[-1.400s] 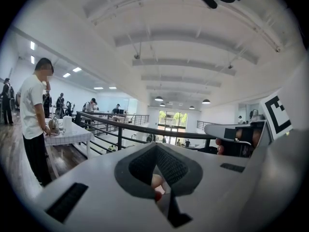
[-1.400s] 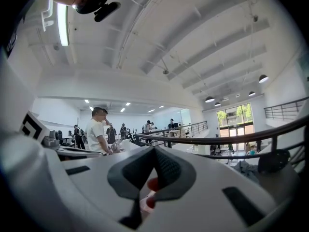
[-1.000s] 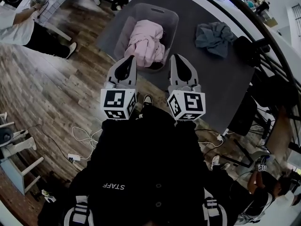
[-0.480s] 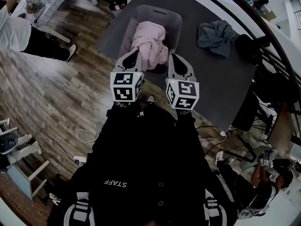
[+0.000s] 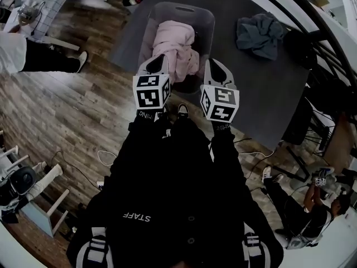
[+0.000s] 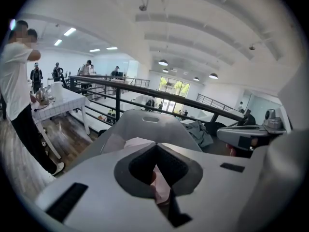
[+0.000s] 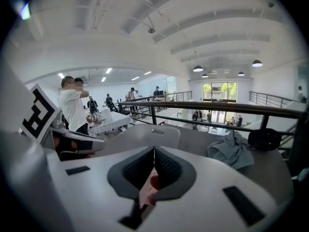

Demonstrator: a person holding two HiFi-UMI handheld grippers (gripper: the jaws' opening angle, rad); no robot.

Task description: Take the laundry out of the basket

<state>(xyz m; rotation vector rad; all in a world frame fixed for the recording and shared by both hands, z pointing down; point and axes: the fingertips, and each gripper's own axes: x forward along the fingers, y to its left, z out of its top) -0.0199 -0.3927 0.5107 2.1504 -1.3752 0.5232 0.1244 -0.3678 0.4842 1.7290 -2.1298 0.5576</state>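
Note:
A grey plastic laundry basket (image 5: 196, 14) stands on the near left part of a dark table (image 5: 262, 88), with a heap of pink laundry (image 5: 177, 44) in it. Both grippers hover side by side at the basket's near rim. My left gripper (image 5: 158, 59) is over the near left edge of the pink heap; its jaws (image 6: 155, 151) are shut and empty. My right gripper (image 5: 212, 63) is at the near right rim, its jaws (image 7: 154, 154) also meeting with nothing held. The basket (image 6: 145, 123) and the pink cloth (image 6: 120, 143) lie just ahead of the left jaws.
A crumpled grey-blue garment (image 5: 257, 30) lies on the table to the right of the basket. A black railing (image 5: 312, 32) runs behind the table. Cables (image 5: 106, 158) lie on the wooden floor. A person in a white top (image 6: 19, 81) stands at far left by a small table.
Both grippers have moved forward, from short of the table up to the basket's near rim. Their jaws stayed together.

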